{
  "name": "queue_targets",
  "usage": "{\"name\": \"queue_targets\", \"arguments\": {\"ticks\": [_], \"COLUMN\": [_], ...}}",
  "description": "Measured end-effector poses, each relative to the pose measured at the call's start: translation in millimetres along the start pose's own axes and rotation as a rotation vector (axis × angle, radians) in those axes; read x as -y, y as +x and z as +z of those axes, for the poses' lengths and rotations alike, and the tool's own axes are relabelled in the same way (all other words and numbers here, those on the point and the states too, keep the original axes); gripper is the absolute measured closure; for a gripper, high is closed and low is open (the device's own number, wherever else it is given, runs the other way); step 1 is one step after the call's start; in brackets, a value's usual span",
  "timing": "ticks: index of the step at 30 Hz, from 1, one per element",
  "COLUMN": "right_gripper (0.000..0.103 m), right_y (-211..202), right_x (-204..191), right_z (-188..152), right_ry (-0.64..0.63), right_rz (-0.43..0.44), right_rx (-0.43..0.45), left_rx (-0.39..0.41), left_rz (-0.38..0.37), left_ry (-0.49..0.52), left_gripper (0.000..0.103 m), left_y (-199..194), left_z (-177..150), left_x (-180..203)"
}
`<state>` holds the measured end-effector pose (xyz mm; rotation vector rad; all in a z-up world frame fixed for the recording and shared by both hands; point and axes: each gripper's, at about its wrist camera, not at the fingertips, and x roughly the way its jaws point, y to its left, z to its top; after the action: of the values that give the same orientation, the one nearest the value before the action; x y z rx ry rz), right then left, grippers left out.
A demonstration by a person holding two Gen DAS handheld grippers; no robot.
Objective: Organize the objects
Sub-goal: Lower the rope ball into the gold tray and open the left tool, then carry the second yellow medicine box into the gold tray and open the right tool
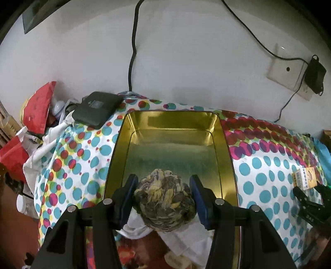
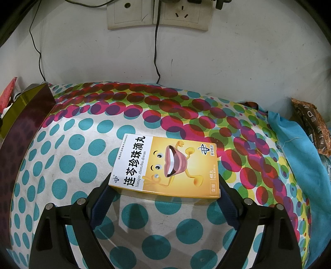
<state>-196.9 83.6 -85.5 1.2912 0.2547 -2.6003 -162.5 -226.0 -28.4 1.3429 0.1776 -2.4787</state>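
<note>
Polka-dot cloth (image 2: 68, 165), teal dots on white near me and overlapping red, magenta and green dots toward the far edge, covers the whole desk. White plaster wall (image 1: 186, 62) stands behind the desk; a wall socket plate (image 2: 157, 14) sits on it, with black cables (image 2: 156, 51) hanging down to the far edge.

My left claw (image 1: 163, 198) is clamped on a ball of dried leaves (image 1: 164, 201), blue pads (image 1: 197, 198) pressed to both sides. I hold it over the near end of an open gold tin (image 1: 225, 149), whose bare metal floor shows beyond. White paper (image 1: 136, 227) hangs under the ball.

My right claw (image 2: 165, 194) has its fingers against both short sides of a yellow medicine box (image 2: 165, 165), printed face up; its near edge casts a shadow on the cloth. Cannot tell whether it is lifted.

Desk's far left corner: black flat device (image 1: 97, 109), red packaging (image 1: 39, 107) beside it. Right edge: blue fabric (image 2: 293, 157), brown snack bag (image 2: 310, 128).
</note>
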Motion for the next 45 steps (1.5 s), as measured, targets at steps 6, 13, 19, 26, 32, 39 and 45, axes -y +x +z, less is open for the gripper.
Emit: {"name": "queue_targets", "arguments": {"ticks": [6, 13, 19, 26, 32, 39, 45], "right_gripper": [0.015, 0.015, 0.015, 0.015, 0.017, 0.017, 0.017], "right_y": [-0.2, -1.3, -1.1, -0.5, 0.5, -1.8, -15.7], "right_x": [2.0, 2.1, 2.3, 2.8, 1.0, -3.1, -5.0], "right_z": [-0.3, -0.8, -0.7, -0.3, 1.6, 3.2, -1.2], "right_ry": [-0.004, -0.004, -0.005, -0.006, -0.009, -0.022, -0.017], "right_rz": [-0.005, -0.008, -0.008, -0.009, -0.004, -0.002, -0.022], "right_rx": [0.001, 0.002, 0.002, 0.002, 0.006, 0.024, 0.062], "left_rx": [-0.029, -0.084, -0.093, -0.077, -0.004, 0.063, 0.119], "left_rz": [0.000, -0.002, -0.041, -0.082, -0.039, -0.036, -0.023], "left_ry": [0.000, -0.021, -0.056, -0.071, -0.038, -0.031, -0.019], "left_gripper": [0.050, 0.049, 0.048, 0.042, 0.042, 0.042, 0.042], "left_y": [19.8, 40.7, 44.1, 26.8, -17.2, -73.8, -110.8], "left_z": [10.7, 14.9, 10.6, 9.3, -11.2, -48.7, -83.9], "left_x": [3.4, 2.9, -2.9, -12.2, -21.9, -35.5, -45.8]}}
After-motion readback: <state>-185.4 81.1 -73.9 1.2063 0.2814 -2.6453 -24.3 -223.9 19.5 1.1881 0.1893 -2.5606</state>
